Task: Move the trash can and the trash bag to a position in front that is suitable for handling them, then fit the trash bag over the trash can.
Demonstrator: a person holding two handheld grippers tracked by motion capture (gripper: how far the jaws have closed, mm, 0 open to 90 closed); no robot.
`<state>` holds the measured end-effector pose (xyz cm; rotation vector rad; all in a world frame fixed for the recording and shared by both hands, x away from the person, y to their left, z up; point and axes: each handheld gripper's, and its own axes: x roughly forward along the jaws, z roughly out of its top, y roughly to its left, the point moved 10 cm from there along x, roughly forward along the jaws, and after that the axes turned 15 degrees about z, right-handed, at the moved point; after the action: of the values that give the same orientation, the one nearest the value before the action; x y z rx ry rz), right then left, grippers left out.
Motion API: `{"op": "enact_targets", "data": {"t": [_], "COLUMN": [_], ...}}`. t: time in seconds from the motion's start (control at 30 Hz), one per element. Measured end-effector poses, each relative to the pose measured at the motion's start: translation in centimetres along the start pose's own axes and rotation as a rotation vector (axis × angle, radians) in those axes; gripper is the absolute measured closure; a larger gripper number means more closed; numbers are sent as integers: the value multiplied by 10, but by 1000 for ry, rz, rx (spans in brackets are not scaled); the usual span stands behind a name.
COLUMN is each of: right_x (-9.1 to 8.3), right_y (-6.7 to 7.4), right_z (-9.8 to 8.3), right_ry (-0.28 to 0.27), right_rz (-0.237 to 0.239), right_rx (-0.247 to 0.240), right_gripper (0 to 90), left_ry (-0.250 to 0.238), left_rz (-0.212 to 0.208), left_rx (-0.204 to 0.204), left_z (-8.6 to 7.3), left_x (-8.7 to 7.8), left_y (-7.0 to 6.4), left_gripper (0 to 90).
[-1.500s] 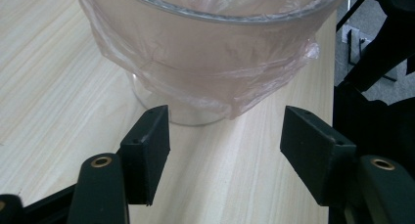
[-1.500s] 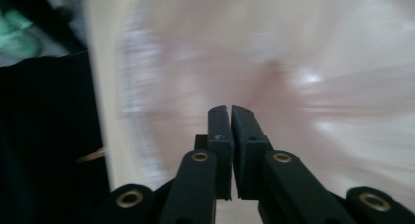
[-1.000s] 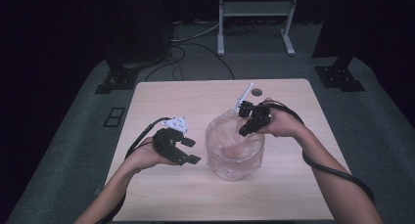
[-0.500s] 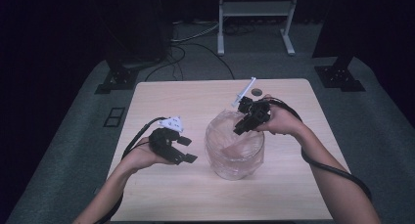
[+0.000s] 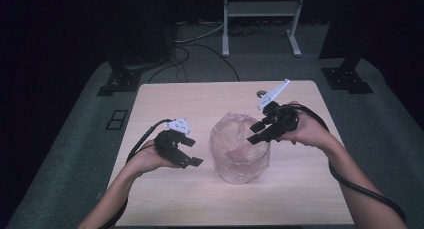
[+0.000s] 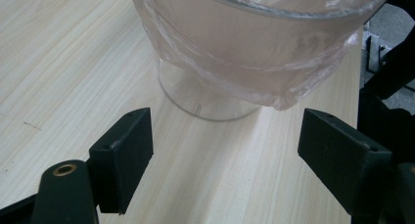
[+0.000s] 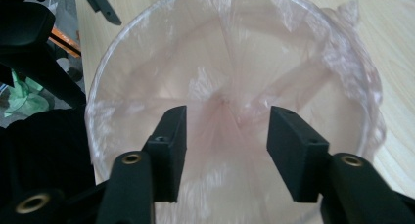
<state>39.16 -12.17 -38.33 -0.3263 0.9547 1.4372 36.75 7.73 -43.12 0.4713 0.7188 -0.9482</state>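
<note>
Clear round tub [image 5: 240,154] stands upright on the wooden table [image 5: 200,99], slightly right of centre, lined with a thin pinkish plastic bag [image 7: 230,101] whose edge is folded out over the rim.

Right gripper [image 5: 260,131] hangs over the tub's far-right rim, pointing down into the opening. In the right gripper view its jaws stand apart with nothing between them; they have just been opening, and the bag's gathered centre lies straight below the gap. Bag is loose, not pinched.

Left gripper [image 5: 186,151] sits low on the table just left of the tub, aimed level at its side wall. Jaws wide apart, having just opened a little further, empty; in the left gripper view the tub's base and the bag's hanging skirt [image 6: 274,82] lie straight ahead, near but not touching.

Tub's axis is vertical. Right gripper is the nearer one to the bag's inside; left is nearer the outer fold. Judgement: lining looks nearly seated; next move likely a tuck or smoothing at the rim.

A small dark object [image 5: 261,94] lies near the table's far edge. Surroundings: dark room, grey floor with cables [image 5: 200,44], white frame [image 5: 260,9] behind.
</note>
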Motion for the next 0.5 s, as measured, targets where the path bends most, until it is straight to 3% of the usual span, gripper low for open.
{"op": "enact_targets", "data": {"t": [0.17, 0.3, 0.5], "right_x": [-14, -27, -37], "right_y": [-1, 0, -2], "right_z": [-9, -16, -36], "right_ry": [-25, -71, -89], "right_rz": [-35, -48, -68], "right_rx": [-14, -2, 27], "right_gripper": [436, 423, 412], "left_ry": [-5, 7, -5], "left_rz": [13, 24, 29], "left_rx": [-7, -11, -11], "left_z": [3, 1, 3], "left_x": [0, 0, 1], "left_y": [1, 3, 3], "left_gripper": [186, 181, 181]}}
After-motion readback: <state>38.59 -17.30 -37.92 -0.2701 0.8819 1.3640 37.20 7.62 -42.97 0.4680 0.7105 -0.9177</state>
